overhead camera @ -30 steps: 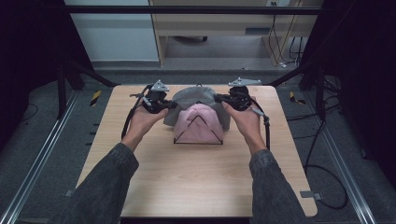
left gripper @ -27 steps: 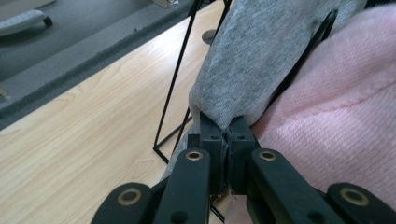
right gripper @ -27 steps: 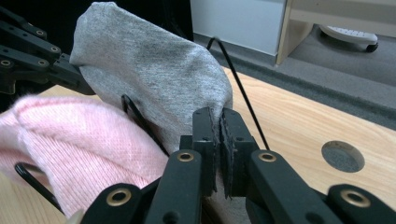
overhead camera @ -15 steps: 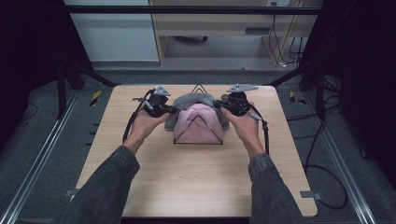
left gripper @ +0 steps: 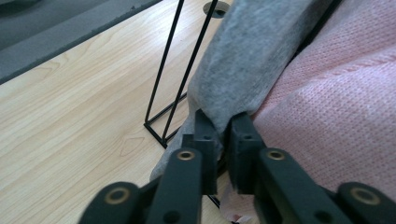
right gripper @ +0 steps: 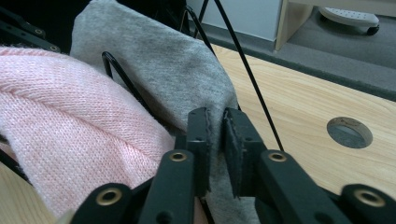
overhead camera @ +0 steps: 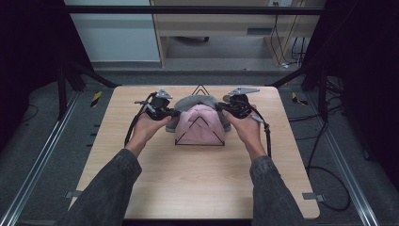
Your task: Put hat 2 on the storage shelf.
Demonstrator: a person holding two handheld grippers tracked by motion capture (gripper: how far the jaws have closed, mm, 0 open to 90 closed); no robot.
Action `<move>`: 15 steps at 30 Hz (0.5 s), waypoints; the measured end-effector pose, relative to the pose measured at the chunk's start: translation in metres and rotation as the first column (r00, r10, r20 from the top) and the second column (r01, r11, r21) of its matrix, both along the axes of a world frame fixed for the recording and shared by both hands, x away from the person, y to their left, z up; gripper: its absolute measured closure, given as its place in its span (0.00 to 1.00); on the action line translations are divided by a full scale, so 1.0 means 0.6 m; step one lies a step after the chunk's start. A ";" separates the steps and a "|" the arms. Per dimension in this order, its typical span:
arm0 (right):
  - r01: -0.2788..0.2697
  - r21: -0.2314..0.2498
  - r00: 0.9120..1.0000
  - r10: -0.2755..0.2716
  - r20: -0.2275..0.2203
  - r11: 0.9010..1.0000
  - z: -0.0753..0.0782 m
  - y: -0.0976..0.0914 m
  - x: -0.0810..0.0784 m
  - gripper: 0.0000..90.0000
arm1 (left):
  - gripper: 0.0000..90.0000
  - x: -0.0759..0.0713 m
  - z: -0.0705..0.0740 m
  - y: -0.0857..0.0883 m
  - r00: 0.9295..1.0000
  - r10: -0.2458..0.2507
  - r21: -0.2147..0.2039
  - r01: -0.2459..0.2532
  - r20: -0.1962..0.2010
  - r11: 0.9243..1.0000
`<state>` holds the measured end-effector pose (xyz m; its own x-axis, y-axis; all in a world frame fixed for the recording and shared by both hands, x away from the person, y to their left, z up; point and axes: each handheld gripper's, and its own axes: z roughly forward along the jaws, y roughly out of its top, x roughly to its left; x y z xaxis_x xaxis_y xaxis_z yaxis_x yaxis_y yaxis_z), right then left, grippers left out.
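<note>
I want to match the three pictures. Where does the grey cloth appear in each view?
High view: grey cloth at upper centre, behind the pink cloth.
Left gripper view: upper centre, running down between the jaws.
Right gripper view: centre, also between the jaws.
Shared landmark: the black wire rack.

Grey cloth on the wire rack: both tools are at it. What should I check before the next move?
1. Left tool has the grey fabric cloth: ok. The cloth's edge sits between its jaws, which have just been opening slightly.
2. Right tool has the same cloth: ok. The edge is between its jaws, which have also just been opening.
3. Pink knitted cloth is free of both tools: ok. Neither pinches it.
4. Grey cloth is draped on the black wire triangular rack: ok, behind the pink one.
5. Rack sits flat on the light wooden table: cannot tell, its base is partly covered.
6. Grip is firm enough to pull: cannot tell.
</note>
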<state>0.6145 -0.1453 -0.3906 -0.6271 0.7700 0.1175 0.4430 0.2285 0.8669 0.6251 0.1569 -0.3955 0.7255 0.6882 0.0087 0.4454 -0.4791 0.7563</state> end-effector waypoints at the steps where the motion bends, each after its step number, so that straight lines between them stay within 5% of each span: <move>1: 0.000 -0.004 1.000 0.000 0.000 1.000 0.001 -0.001 -0.001 0.85 | 0.86 0.000 0.001 0.000 1.000 0.005 0.000 -0.005 0.006 1.000; 15: 0.014 -0.001 1.000 -0.014 0.015 1.000 0.016 -0.009 -0.015 0.75 | 0.71 -0.018 0.014 0.020 0.999 0.032 -0.003 -0.032 0.025 0.999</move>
<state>0.6057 -0.1507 -0.3809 -0.6183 0.7786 0.1068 0.4328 0.2239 0.8732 0.6142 0.1689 -0.3872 0.7028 0.7109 0.0251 0.4412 -0.4633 0.7686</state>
